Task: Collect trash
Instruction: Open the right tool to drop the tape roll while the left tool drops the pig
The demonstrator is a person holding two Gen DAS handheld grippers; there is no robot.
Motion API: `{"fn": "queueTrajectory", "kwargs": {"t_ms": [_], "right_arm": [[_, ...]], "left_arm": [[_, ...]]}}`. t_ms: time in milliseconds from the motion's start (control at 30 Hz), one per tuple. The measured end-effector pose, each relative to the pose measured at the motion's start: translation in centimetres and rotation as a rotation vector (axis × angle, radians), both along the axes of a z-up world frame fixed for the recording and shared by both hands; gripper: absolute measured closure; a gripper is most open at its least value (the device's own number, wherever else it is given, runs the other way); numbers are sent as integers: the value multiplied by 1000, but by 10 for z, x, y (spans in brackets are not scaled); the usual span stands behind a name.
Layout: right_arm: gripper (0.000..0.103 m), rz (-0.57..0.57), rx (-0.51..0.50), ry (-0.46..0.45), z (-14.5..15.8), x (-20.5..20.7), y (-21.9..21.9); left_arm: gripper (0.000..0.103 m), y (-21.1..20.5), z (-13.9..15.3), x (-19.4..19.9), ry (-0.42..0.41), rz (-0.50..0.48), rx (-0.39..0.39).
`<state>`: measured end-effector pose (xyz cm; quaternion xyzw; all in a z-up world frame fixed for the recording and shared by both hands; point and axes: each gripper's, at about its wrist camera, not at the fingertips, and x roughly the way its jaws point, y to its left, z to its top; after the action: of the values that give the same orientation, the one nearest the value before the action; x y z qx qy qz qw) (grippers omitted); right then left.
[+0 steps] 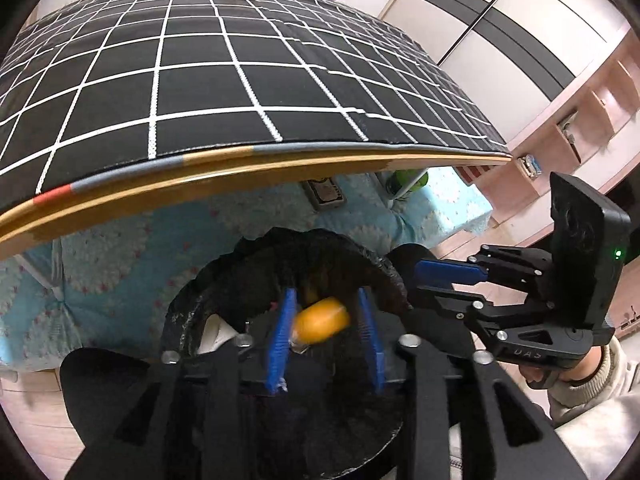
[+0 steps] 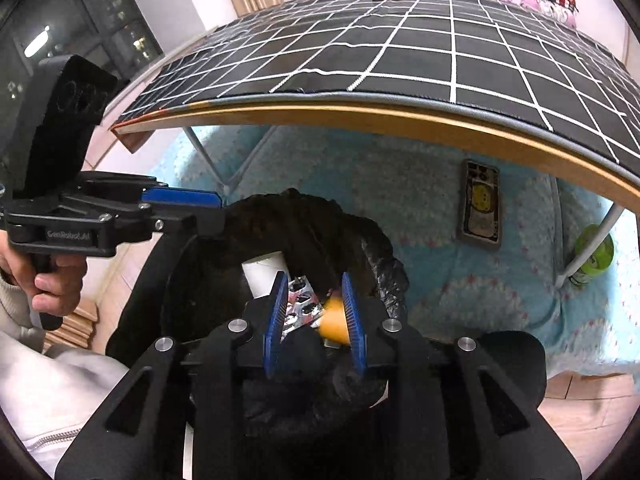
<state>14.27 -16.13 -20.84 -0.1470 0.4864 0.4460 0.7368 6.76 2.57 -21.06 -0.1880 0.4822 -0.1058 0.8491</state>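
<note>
Black plastic lines the trash bin [image 2: 384,256]; inside lie a white tube [image 2: 262,270], a silver pill pack [image 2: 302,306] and an orange piece [image 1: 320,320]; both the left gripper [image 1: 326,316] and right gripper [image 2: 314,294] hang spread above it, pinching nothing; the orange piece sits between the left fingers, blurred.

**Both grippers angled down, jaws parted**

In the left wrist view, the left gripper [image 1: 326,320] fills the lower centre of the frame, pointing steeply downward, its blue fingers [image 1: 280,344] standing apart. The right gripper [image 1: 416,280] reaches in from the right edge, gripped by a hand [image 1: 560,368] in a pale sleeve at lower right.

In the right wrist view, the right gripper [image 2: 316,312] sits at lower centre, jaws moderately parted. The left gripper [image 2: 216,208] enters from the left edge, a hand [image 2: 44,280] around its handle.
</note>
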Motion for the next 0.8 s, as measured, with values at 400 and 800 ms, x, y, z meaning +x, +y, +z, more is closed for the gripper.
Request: {"fn": "queueTrajectory", "kwargs": {"t_ms": [400, 800], "right_arm": [[75, -5, 6, 1, 10, 4, 0], [75, 14, 37, -34, 34, 2, 0]], "left_arm": [[53, -6, 27, -6, -60, -27, 37], [53, -6, 58, -16, -129, -27, 68]]}}
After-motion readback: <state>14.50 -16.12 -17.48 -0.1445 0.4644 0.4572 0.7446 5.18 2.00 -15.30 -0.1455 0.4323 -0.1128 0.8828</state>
